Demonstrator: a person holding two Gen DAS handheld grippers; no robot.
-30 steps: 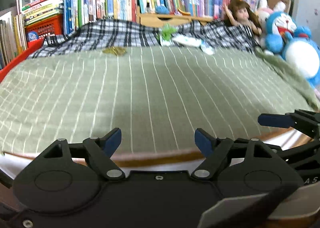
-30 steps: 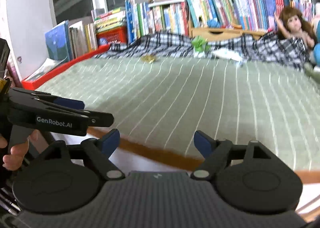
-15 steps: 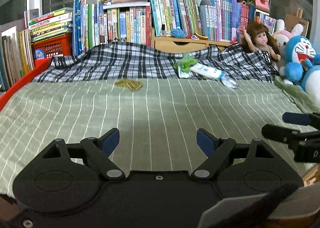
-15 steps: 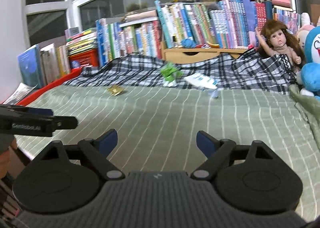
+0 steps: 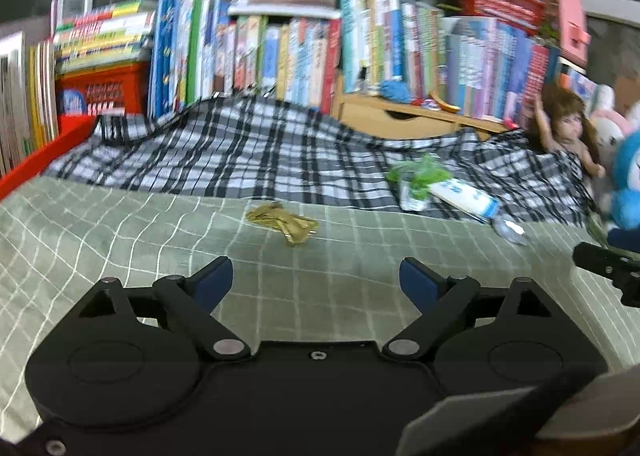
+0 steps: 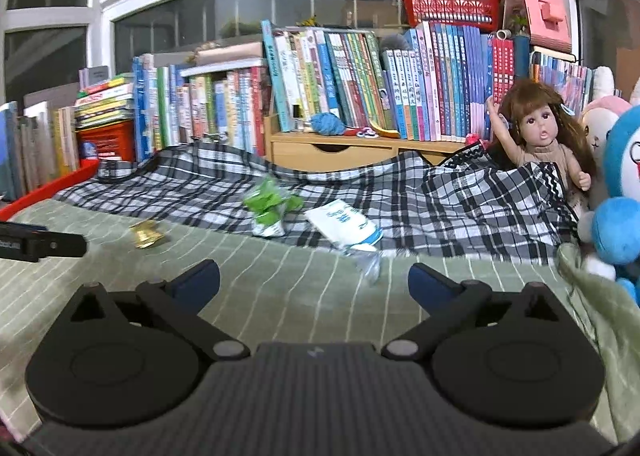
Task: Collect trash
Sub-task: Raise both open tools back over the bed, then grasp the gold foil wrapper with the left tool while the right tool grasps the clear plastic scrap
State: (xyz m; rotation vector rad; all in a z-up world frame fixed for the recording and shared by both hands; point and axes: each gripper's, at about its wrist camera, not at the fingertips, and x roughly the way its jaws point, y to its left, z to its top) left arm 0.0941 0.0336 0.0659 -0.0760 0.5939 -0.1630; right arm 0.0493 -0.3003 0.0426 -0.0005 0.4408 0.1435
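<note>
Three bits of trash lie on the bed. A crumpled gold wrapper (image 5: 282,221) (image 6: 147,235) rests on the green striped sheet (image 5: 120,224). A green and white wrapper (image 5: 418,181) (image 6: 270,208) and a white and blue packet (image 5: 466,196) (image 6: 345,225) lie at the edge of the plaid blanket (image 5: 240,148). My left gripper (image 5: 316,280) hovers just short of the gold wrapper, jaws opening, nothing between them. My right gripper (image 6: 314,280) faces the white packet, jaws opening and empty. Each gripper's finger shows at the edge of the other's view.
Rows of books (image 6: 360,84) and a wooden drawer unit (image 6: 340,148) line the far side. A doll (image 6: 540,140) and plush toys (image 6: 616,192) sit at the right. A red crate (image 5: 100,92) and red bed rail (image 5: 36,160) stand at the left.
Both grippers have moved forward from the bed's near edge out over the sheet, closer to the trash. Their jaws have spread wider.
</note>
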